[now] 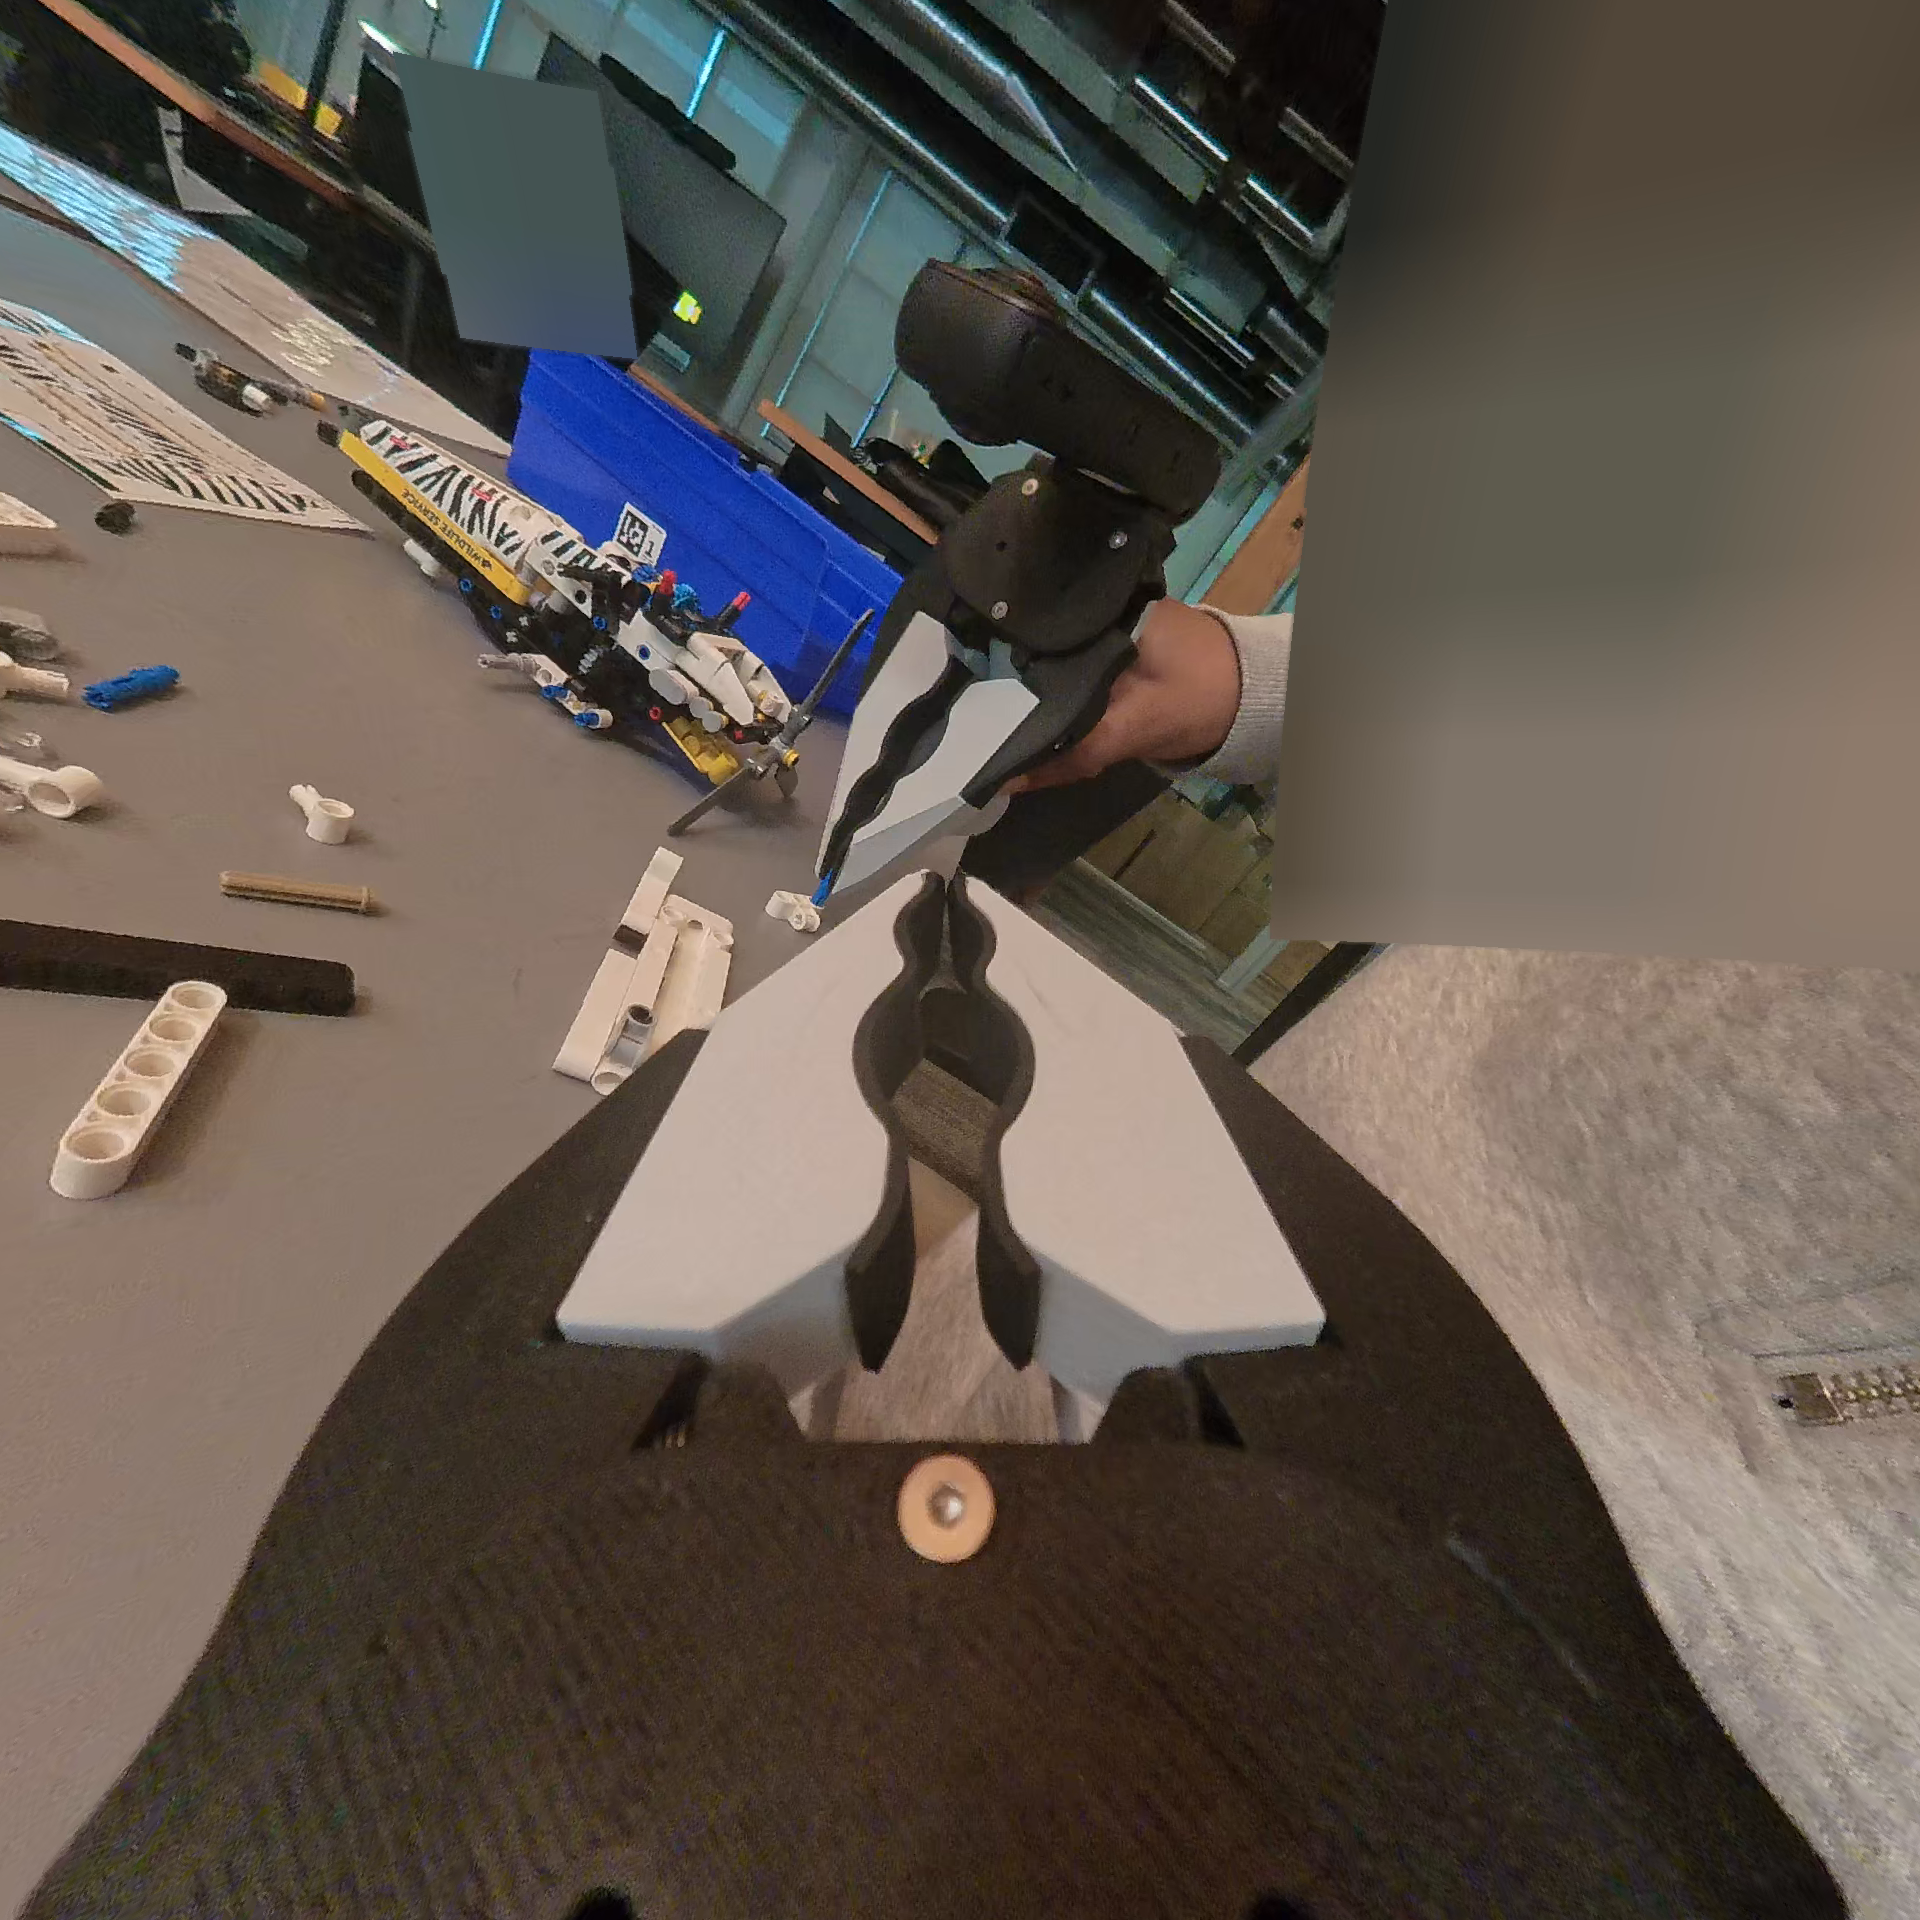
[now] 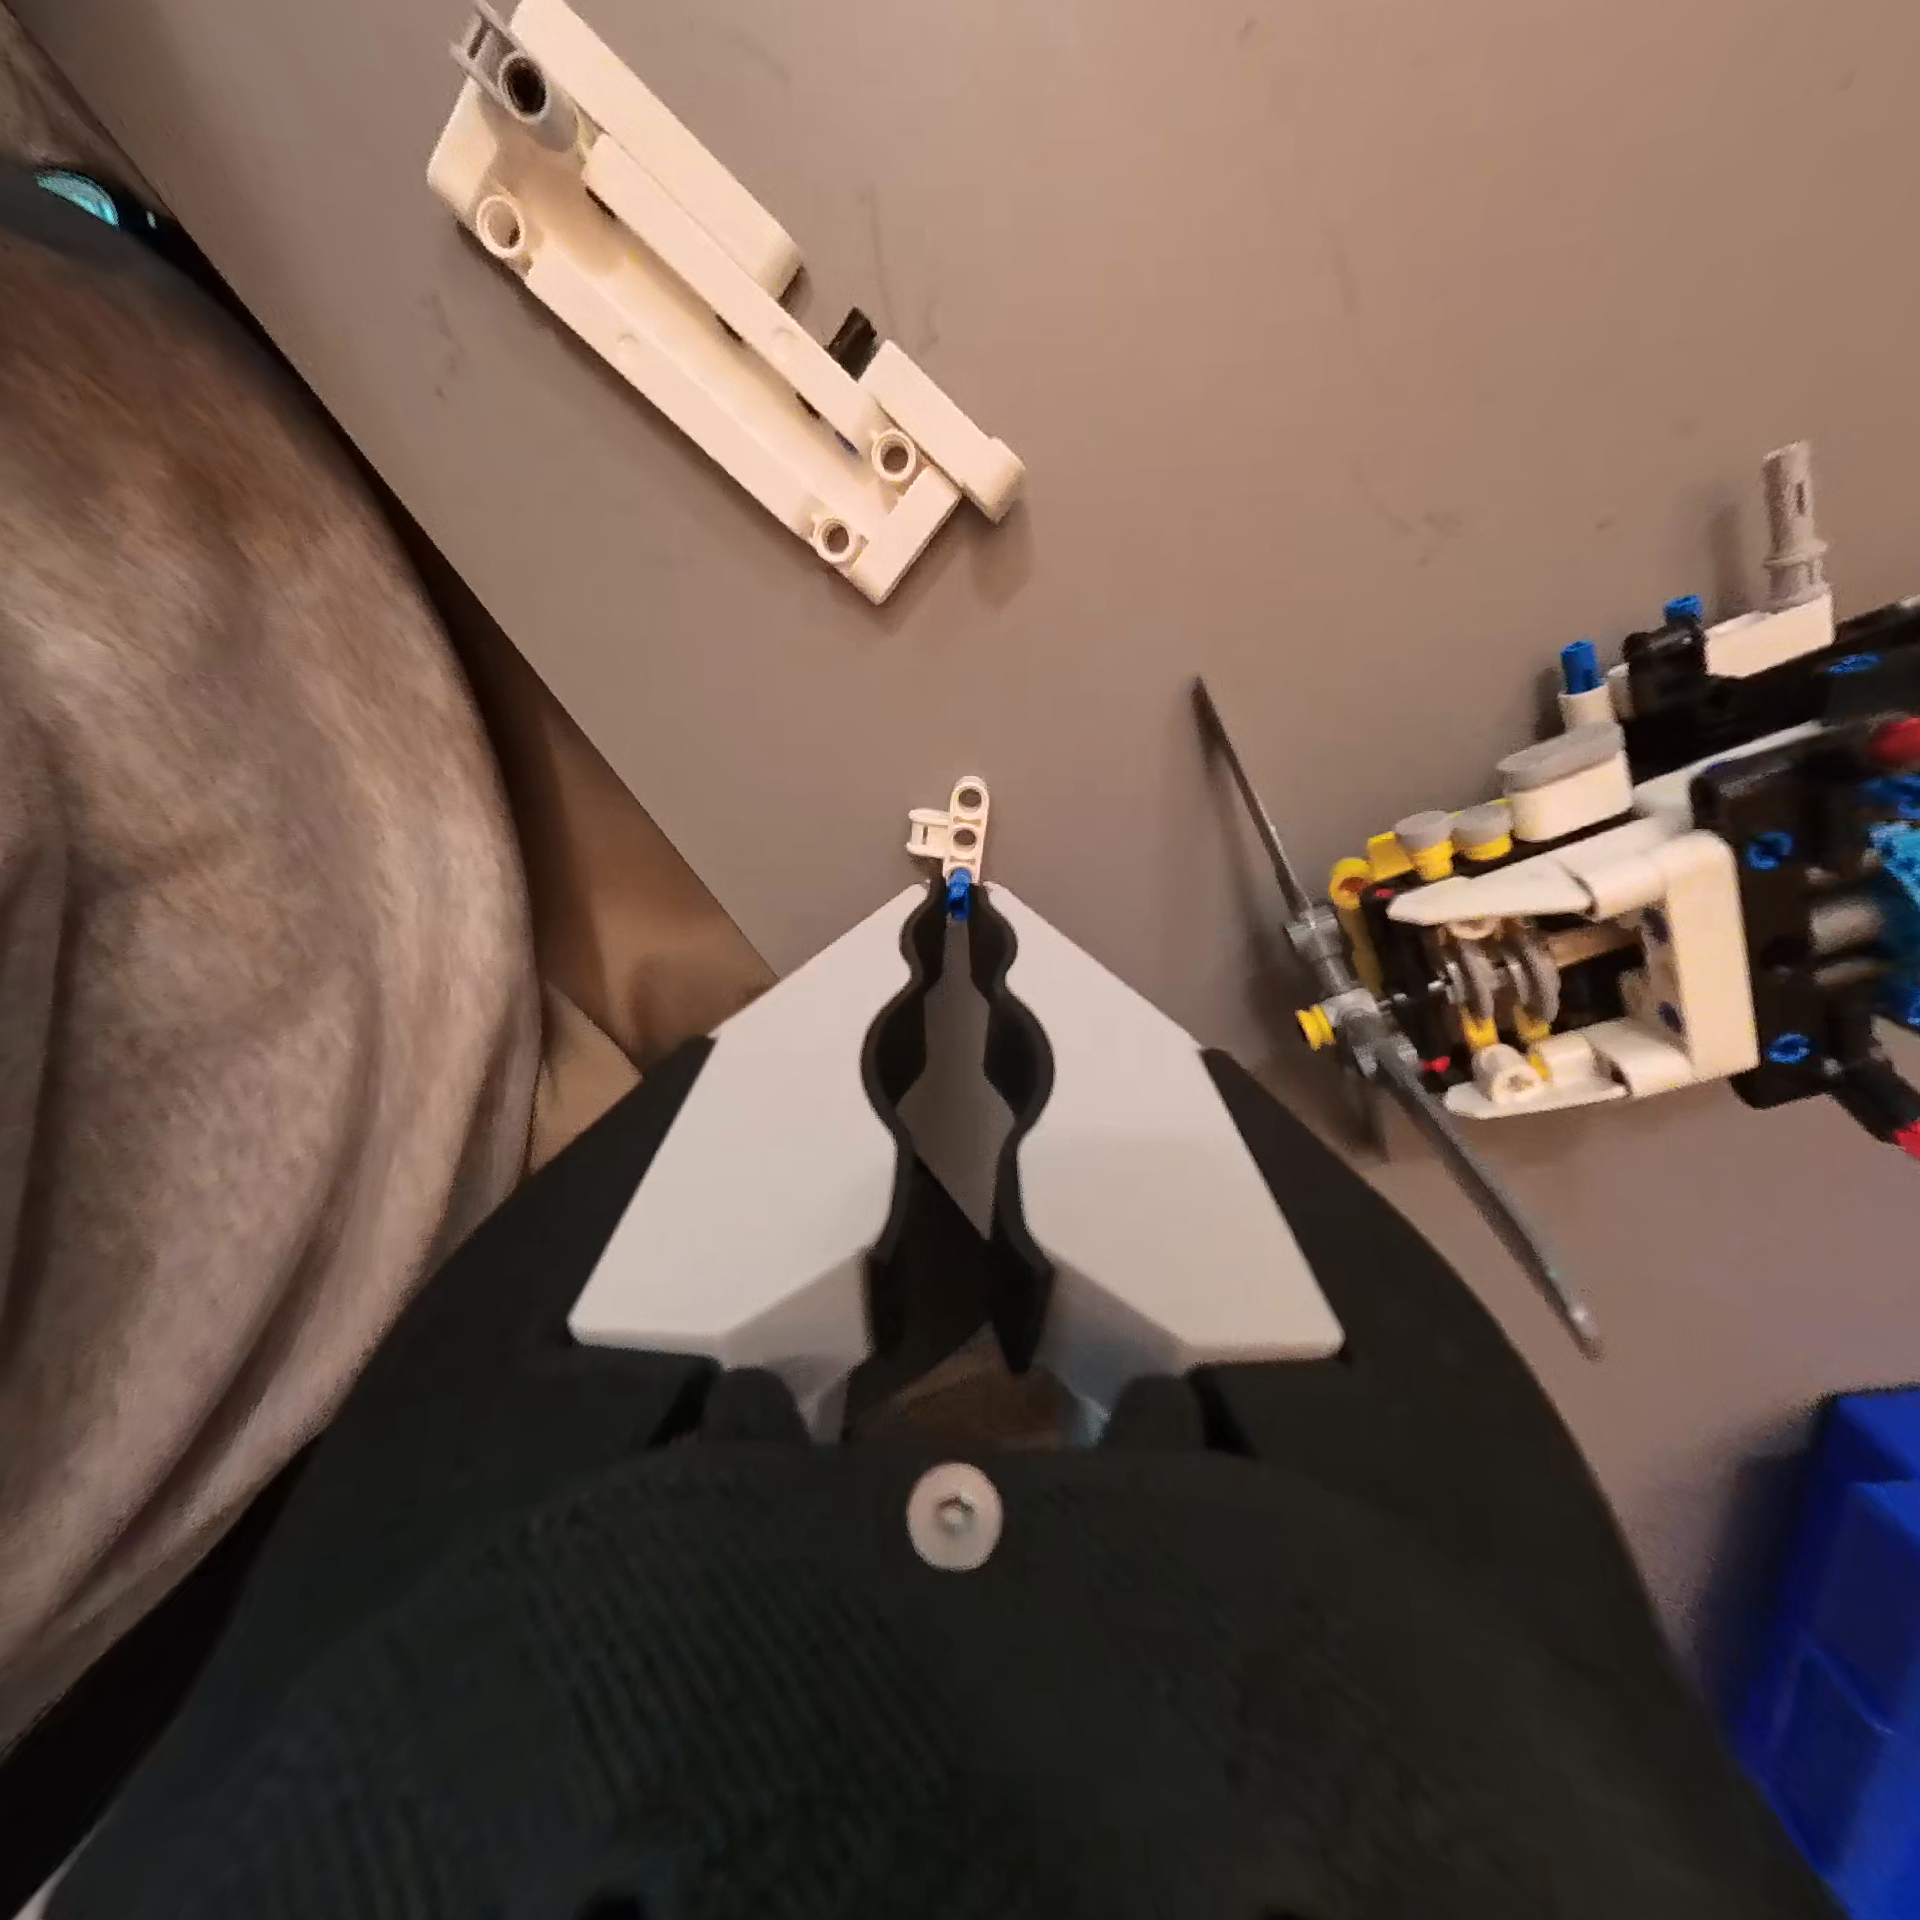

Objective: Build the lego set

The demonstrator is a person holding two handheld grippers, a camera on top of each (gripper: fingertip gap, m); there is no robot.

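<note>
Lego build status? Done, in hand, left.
Done: plane body with propeller assembled on the table. In hand: right gripper shut on a blue pin at a small white connector; left gripper shut, empty. Left: white panel subassembly and loose white beam unattached.

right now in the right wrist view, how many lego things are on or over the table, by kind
partly built plane model: 1
white panel assembly: 1
small white connector: 1
blue pin, held by the right gripper: 1
total: 4
</note>
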